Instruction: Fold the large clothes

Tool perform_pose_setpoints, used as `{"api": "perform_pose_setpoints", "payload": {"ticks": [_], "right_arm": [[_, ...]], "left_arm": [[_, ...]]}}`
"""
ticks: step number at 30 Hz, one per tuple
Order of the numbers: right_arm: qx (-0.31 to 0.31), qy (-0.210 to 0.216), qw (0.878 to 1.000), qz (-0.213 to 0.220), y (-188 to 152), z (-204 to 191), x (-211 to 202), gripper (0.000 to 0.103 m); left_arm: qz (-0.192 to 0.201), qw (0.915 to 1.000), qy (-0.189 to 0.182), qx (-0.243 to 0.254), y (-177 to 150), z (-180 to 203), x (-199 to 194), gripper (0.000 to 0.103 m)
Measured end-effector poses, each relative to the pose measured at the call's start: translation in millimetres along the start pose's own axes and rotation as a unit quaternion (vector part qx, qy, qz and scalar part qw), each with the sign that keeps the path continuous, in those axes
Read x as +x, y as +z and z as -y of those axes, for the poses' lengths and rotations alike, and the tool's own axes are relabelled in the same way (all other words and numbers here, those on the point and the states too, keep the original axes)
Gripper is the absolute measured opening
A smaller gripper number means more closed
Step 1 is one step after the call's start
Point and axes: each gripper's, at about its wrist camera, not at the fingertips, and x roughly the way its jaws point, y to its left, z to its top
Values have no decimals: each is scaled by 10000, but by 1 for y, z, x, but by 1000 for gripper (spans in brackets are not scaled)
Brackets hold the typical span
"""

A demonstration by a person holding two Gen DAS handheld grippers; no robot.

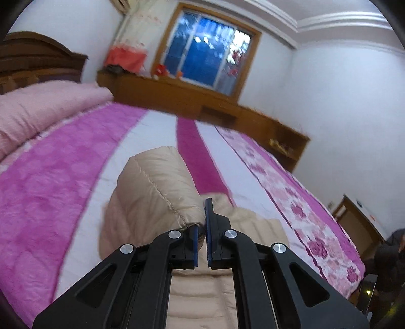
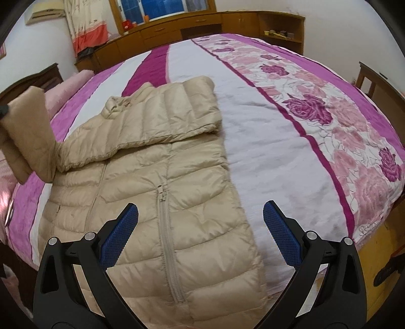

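A beige quilted down jacket (image 2: 157, 162) lies front-up on the bed, zipper (image 2: 165, 235) toward me, one sleeve (image 2: 167, 119) folded across its chest. My left gripper (image 1: 202, 227) is shut on the cuff of the other sleeve (image 1: 154, 187), lifted off the bed; the right wrist view shows this raised sleeve (image 2: 27, 134) at the far left. My right gripper (image 2: 200, 227) hangs open above the jacket's lower hem, nothing between its blue pads (image 2: 119, 235).
The bed carries a pink, white and magenta floral cover (image 2: 316, 121), with a pink pillow roll (image 1: 43, 108) at the wooden headboard (image 1: 38, 58). Low wooden cabinets (image 2: 202, 22) and a window (image 1: 205, 50) stand beyond. A dark-clothed person (image 1: 389, 250) is at the bed's right.
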Motion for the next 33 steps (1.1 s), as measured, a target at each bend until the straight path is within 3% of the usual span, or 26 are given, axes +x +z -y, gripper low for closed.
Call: {"api": "perform_pose_setpoints", "payload": {"ticks": [8,13,19,26,30,33], "right_arm": [[246,-89,9997,-33,3,22,7,98],[312,-84,9995,-67,1,28,11,98],[283,-75,9994,-194,-4,30,19,98],[323,-154,9991,-228,-5,32,22,98],[314,-209,9987,-340,-6,30,26,98],[300,-175,9988,-346,-6,26,26,98]], "left_arm": [[-882,9956,-295,134,-42,28,59,6],[-1387,9895,-234,339,-73,34,98,6],[-1995,9797,-134,166,-106,29,140,6],[-2197,9746,33,442,-125,35,152,7],[-2196,9747,-119,402,-118,36,135,40],[-2247,9735,-163,395,-115,37,121,50]]}}
